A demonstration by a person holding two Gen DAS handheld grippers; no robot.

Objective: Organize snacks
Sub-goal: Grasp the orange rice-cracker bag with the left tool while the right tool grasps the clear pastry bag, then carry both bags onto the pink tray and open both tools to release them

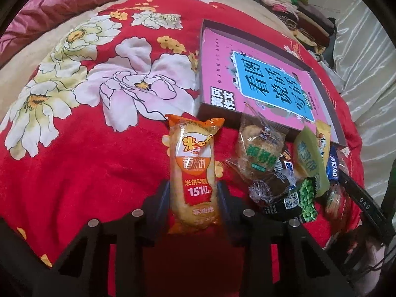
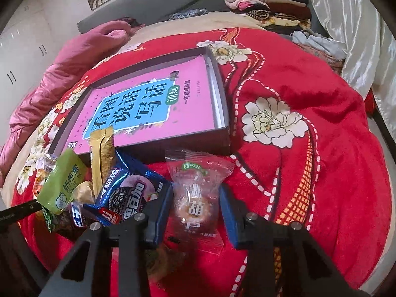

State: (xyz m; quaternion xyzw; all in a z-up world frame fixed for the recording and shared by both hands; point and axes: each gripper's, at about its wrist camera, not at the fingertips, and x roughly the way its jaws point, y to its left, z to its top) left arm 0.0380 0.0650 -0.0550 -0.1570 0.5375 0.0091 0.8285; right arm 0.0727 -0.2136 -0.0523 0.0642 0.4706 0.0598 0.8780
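My left gripper (image 1: 194, 198) is shut on an orange rice-cracker packet (image 1: 194, 170), its fingers pressed to both sides. My right gripper (image 2: 195, 210) has a clear round-pastry packet (image 2: 196, 198) between its jaws; both blue pads sit against the packet's sides. A shallow grey box (image 1: 329, 104) holding a pink book (image 1: 259, 79) lies on the red blanket; it also shows in the right wrist view (image 2: 222, 94). A pile of snack packets (image 1: 284, 173) lies in front of the box: a blue cookie pack (image 2: 128, 193), a green packet (image 2: 64, 183), a gold packet (image 2: 101, 153).
The red floral blanket (image 1: 86, 148) covers a bed. A pink quilt (image 2: 61, 74) lies at the far left. Folded clothes (image 2: 267, 5) are stacked at the back right. A white satin curtain (image 2: 346, 24) hangs on the right. A black strap marked DAS (image 1: 366, 205) crosses the lower right.
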